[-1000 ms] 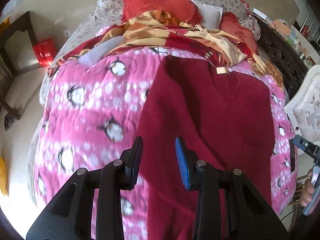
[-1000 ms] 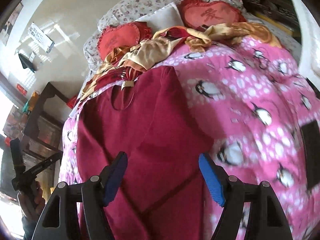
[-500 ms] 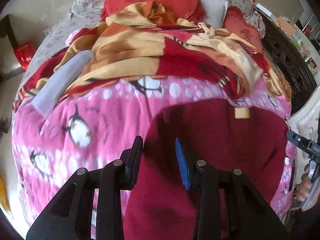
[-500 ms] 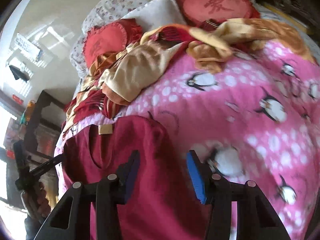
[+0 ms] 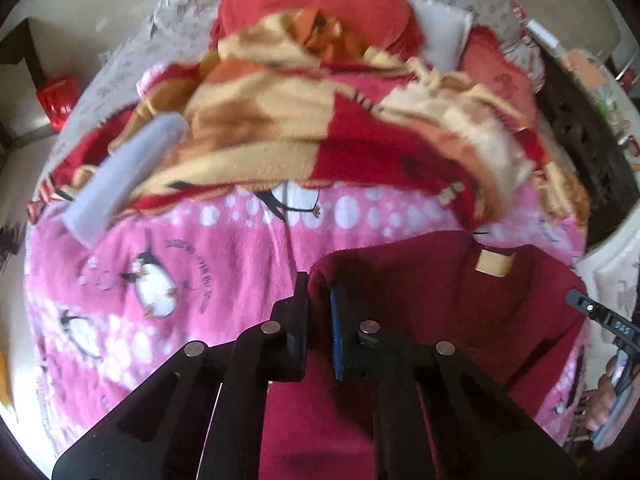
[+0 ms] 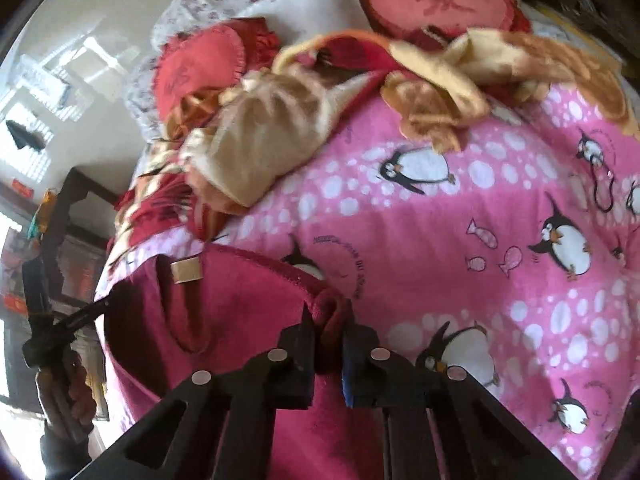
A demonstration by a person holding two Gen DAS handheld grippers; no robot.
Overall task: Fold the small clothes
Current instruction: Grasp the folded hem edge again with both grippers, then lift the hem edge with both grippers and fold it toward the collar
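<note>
Pinching maroon garment (image 5: 440, 320) shoulders: left gripper (image 5: 318, 320), right gripper (image 6: 328, 332) | tan neck label (image 5: 493, 262) unreadable | penguin blanket (image 6: 500, 260) lettering blurred

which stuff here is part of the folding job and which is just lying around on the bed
In the job:
dark red garment
left tongs, shut on its shoulder
right tongs, shut on the other shoulder

Lying about:
pink penguin blanket
red-and-yellow blanket
heart cushions
</note>
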